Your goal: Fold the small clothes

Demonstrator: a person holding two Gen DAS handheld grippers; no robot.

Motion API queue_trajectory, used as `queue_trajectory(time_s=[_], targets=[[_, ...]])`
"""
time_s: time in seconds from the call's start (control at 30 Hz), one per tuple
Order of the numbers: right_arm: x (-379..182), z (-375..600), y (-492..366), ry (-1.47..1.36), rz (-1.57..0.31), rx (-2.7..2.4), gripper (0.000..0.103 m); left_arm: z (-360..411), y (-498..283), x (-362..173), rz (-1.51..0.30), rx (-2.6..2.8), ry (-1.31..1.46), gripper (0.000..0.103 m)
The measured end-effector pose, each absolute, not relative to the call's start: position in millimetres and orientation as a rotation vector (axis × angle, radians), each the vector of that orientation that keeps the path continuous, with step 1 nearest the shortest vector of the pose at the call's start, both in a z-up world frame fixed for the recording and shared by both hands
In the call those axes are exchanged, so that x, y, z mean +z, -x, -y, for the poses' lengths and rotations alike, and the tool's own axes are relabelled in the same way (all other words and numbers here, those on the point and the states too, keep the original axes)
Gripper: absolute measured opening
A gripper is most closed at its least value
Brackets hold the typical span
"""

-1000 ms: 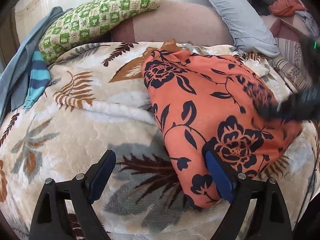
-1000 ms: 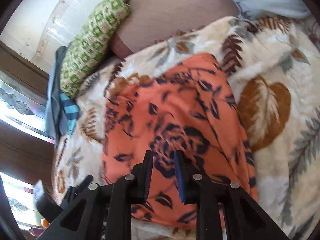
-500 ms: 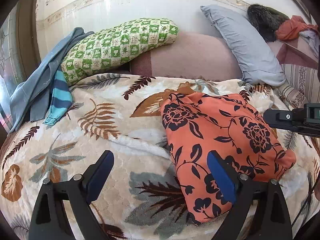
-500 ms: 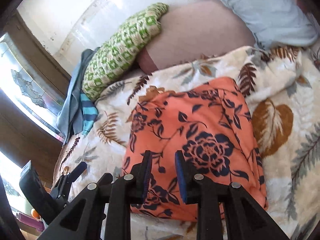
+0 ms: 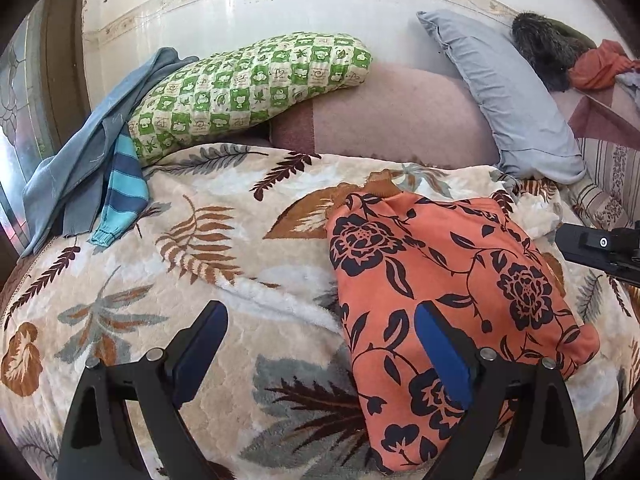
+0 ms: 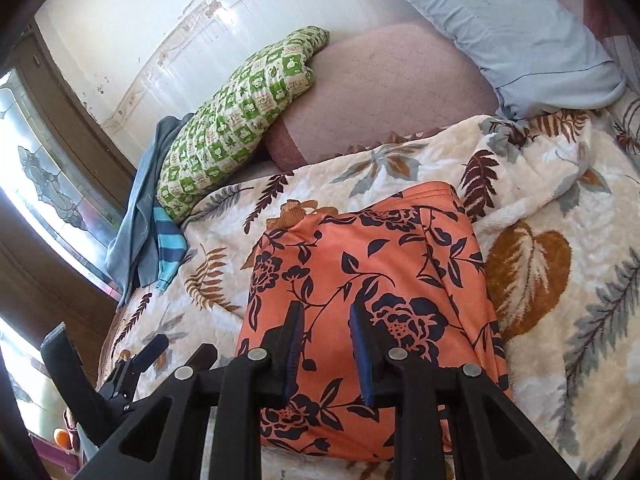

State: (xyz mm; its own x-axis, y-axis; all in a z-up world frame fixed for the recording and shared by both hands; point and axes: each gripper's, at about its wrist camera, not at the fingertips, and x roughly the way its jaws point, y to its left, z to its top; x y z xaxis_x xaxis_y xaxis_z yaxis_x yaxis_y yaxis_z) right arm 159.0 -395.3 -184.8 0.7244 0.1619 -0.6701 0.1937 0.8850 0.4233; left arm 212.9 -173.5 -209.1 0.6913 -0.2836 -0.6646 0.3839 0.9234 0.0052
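Observation:
An orange garment with dark blue flowers (image 5: 448,292) lies folded in a compact rectangle on the leaf-print blanket (image 5: 224,264); it also shows in the right wrist view (image 6: 368,264). My left gripper (image 5: 320,344) is wide open and empty, held above the garment's left edge. My right gripper (image 6: 325,340) hovers over the garment's near part with its jaws a narrow gap apart and nothing between them. The right gripper's body shows at the right edge of the left wrist view (image 5: 600,246).
A green checked pillow (image 5: 248,84), a mauve bolster (image 5: 392,120) and a grey pillow (image 5: 504,92) line the wall. Blue clothes with a striped sleeve (image 5: 100,168) lie at the bed's left edge. More clothes (image 5: 592,68) are piled far right.
Both grippers have lifted up and back from the garment, which now lies still. The right gripper has let go of the cloth and pulled away to the right.

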Motion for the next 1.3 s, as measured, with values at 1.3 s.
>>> queue_trajectory(time_s=[1.3], targets=[[-234.2,449.1,-198.6,-0.631,-0.891,-0.162,0.027,184.0,-259.3,-228.8,-0.760,-0.280,-0.180,0.097]])
